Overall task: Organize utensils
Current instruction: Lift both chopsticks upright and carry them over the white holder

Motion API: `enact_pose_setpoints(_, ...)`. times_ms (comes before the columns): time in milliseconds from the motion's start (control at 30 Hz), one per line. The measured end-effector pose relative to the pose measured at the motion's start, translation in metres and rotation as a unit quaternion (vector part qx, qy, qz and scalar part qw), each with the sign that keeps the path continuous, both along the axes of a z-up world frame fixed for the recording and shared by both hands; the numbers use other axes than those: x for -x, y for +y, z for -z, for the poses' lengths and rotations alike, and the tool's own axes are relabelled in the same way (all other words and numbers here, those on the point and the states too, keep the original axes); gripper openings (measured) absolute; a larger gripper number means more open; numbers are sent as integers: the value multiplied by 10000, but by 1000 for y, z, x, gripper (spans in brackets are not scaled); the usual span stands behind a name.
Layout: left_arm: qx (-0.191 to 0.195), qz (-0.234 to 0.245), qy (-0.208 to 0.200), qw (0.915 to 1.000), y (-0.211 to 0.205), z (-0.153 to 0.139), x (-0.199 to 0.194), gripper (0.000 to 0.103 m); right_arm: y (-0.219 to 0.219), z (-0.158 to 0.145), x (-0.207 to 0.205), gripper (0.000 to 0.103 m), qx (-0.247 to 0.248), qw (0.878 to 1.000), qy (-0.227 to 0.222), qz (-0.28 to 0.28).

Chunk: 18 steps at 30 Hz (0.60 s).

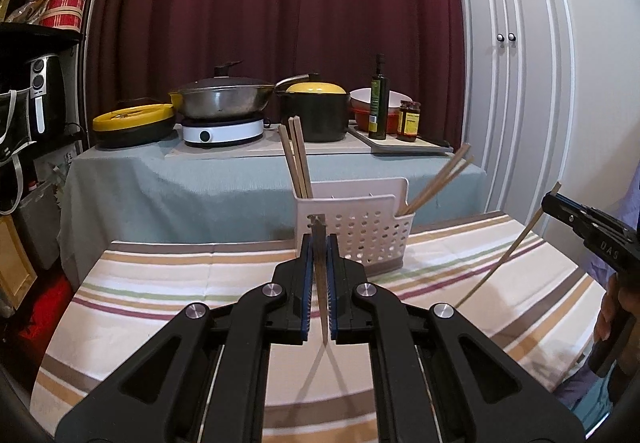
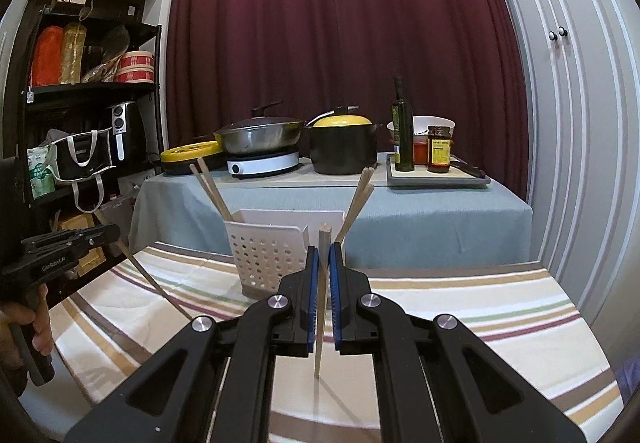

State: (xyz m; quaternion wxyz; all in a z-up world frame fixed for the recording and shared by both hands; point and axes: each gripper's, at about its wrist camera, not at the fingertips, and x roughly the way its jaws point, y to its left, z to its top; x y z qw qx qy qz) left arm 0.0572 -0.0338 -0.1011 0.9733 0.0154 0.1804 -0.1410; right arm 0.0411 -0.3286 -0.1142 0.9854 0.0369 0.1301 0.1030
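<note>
A white perforated utensil basket (image 1: 360,233) (image 2: 268,247) stands on the striped tablecloth (image 1: 160,295) (image 2: 480,307). Two wooden chopsticks (image 1: 298,159) (image 2: 210,183) lean out of its left side and two more chopsticks (image 1: 440,179) (image 2: 358,199) out of its right side. My left gripper (image 1: 319,239) (image 2: 112,233) is shut on a single chopstick (image 1: 321,303) (image 2: 156,283), held just in front of the basket. My right gripper (image 2: 323,249) (image 1: 554,203) is shut on another chopstick (image 2: 320,323) (image 1: 504,259), its tip pointing down toward the cloth.
Behind the basket is a table with a grey-blue cloth (image 1: 180,179) holding a wok on an induction cooker (image 1: 222,131), a yellow-lidded black pot (image 1: 316,115), bottles and jars. A black shelf (image 2: 92,91) stands left, white cupboard doors (image 1: 516,83) right. A hand (image 2: 38,327) grips the left handle.
</note>
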Motion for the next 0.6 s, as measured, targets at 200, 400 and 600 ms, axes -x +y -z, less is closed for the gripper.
enact_pose_setpoints(200,92,-8,20,10000,-3,-3,-13,7,-1,-3,-12,7,-40,10000,-2,-25)
enact_pose_setpoints(400,210,27,69,9998,-4,-15,-21,7,-3,-10,-21,7,-107,9999,15,-76)
enact_pose_setpoints(600,270,111,-180,9994,-10,-40,-22,7,-1,-25,-27,7,-155,9996,-129,-175)
